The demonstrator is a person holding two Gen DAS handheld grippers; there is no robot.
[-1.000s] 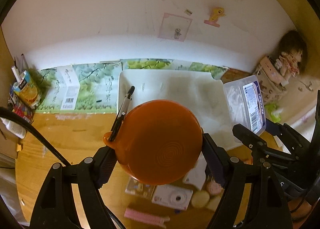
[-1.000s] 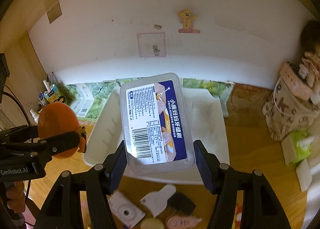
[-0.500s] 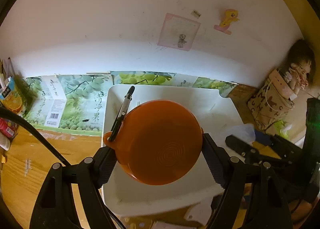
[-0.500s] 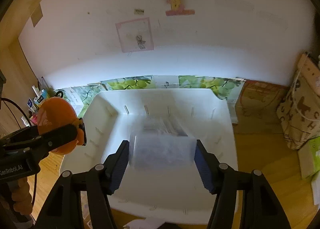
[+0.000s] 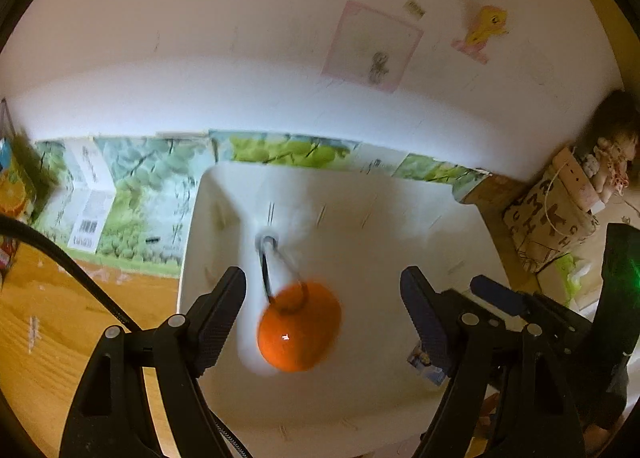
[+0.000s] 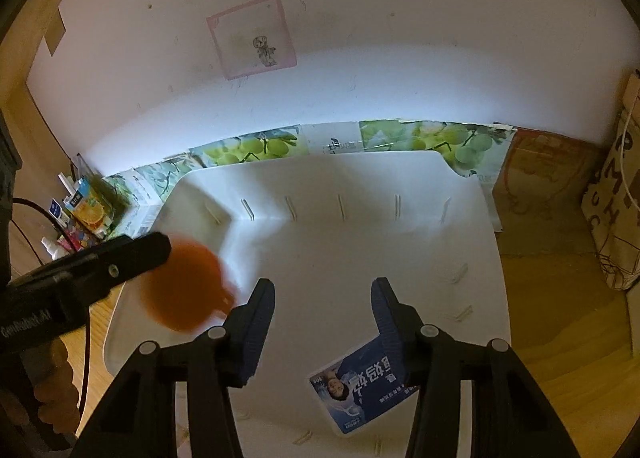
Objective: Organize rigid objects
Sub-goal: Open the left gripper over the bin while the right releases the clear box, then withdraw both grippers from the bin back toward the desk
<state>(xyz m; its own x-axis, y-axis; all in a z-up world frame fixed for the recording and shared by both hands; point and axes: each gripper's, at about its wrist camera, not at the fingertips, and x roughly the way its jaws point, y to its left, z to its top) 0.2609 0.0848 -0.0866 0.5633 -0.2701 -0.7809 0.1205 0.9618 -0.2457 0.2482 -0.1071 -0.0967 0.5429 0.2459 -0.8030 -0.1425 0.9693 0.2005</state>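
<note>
On the wooden worktop sits a white bin, walls slotted, with both grippers above it. Blurred, an orange bowl with a pen at its 11 o'clock lies between the wide-open, empty jaws of the left gripper. At 5 o'clock of the bin floor rests a blue-labelled box, under the right gripper, jaws apart and empty.

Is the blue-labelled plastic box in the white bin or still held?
In the bin: the box lies on the bin's floor, below the open right gripper.
</note>
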